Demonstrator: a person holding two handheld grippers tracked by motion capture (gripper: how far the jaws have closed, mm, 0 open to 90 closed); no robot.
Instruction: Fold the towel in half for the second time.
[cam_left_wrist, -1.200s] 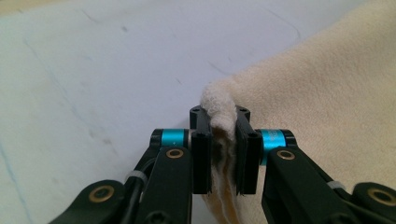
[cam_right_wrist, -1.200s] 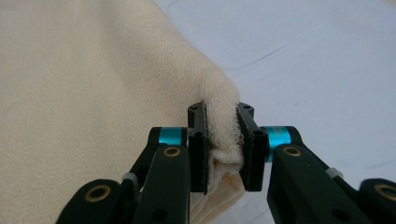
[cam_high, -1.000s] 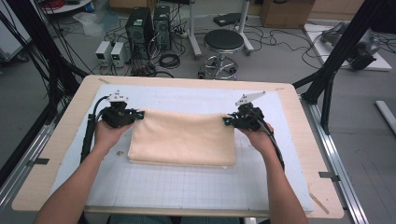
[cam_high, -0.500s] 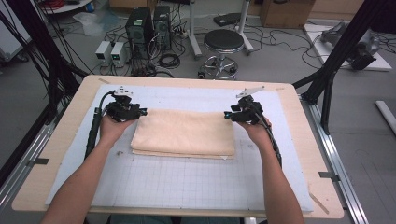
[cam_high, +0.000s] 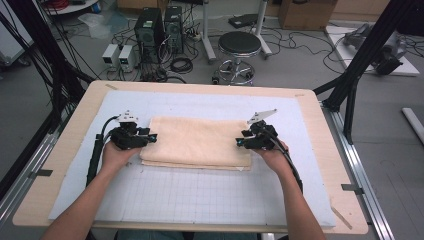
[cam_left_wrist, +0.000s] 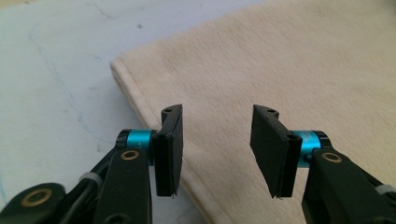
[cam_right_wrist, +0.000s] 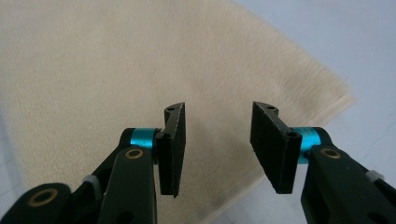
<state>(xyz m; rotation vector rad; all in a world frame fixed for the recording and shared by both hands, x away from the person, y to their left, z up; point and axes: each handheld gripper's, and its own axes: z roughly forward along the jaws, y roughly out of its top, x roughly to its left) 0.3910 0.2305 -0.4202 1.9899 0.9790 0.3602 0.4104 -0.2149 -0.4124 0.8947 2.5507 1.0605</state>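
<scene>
A folded cream towel (cam_high: 197, 141) lies flat in the middle of the white grid mat (cam_high: 200, 195). My left gripper (cam_high: 150, 139) sits at the towel's left edge, pointing inward. In the left gripper view the towel (cam_left_wrist: 280, 60) and its hemmed edge lie under the left gripper (cam_left_wrist: 217, 149), whose jaws have just been opening with nothing between them. My right gripper (cam_high: 240, 143) is at the towel's right edge. In the right gripper view the right gripper (cam_right_wrist: 217, 149) hovers over the towel (cam_right_wrist: 116, 60) near its corner; its jaws have just been opening and hold nothing.
The mat covers a wooden table (cam_high: 320, 125) with metal rails along its sides. Black frame posts (cam_high: 355, 75) rise at the far corners. Beyond the far edge are a stool (cam_high: 240, 47), computer boxes (cam_high: 150, 27) and cables on the floor.
Both grippers have come down a little and toward me along the towel's side edges. The towel looks flatter and shorter front to back than a second ago.
</scene>
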